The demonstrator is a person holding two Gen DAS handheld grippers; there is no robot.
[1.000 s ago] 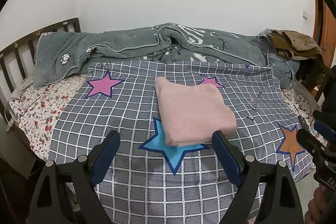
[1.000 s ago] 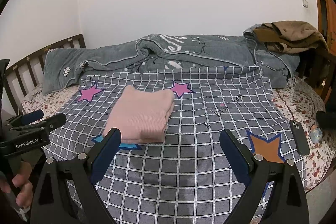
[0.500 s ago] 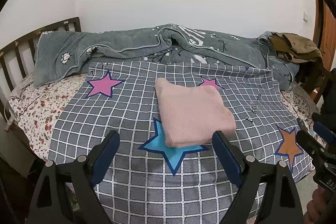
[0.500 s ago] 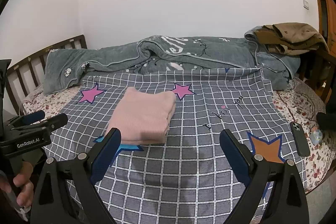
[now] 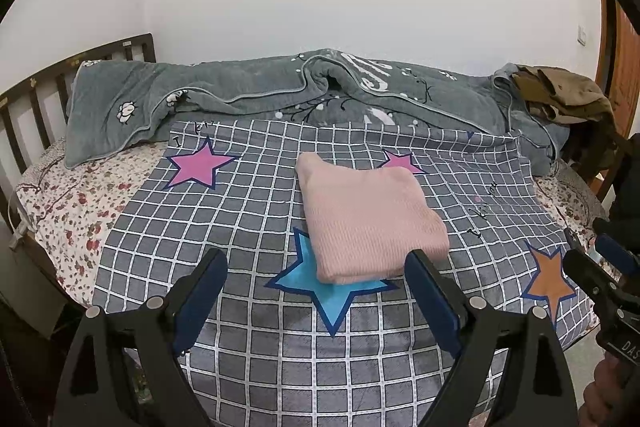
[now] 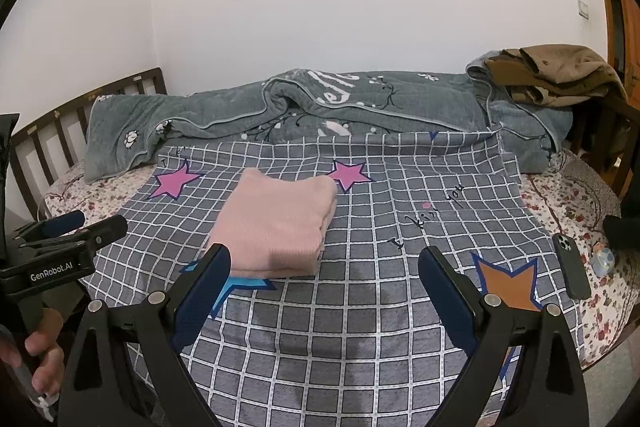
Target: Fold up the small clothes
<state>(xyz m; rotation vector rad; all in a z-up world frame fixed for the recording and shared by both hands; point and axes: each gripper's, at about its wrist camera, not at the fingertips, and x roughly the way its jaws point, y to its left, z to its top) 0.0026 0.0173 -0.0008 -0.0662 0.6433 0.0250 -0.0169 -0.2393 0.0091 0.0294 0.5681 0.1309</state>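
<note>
Folded pink garment (image 5: 370, 219) lies just beyond the empty, wide-spread left gripper (image 5: 316, 279).

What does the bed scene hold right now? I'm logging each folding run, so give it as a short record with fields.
garment: pink knit garment, folded into a neat stack, partly covering a blue star
surface: grey checked star-print sheet spread on the bed
left gripper: open, nothing between the fingers
right gripper: open, nothing between the fingers
behind: grey quilt bunched along the wall
right edge: dark phone on the floral sheet
</note>
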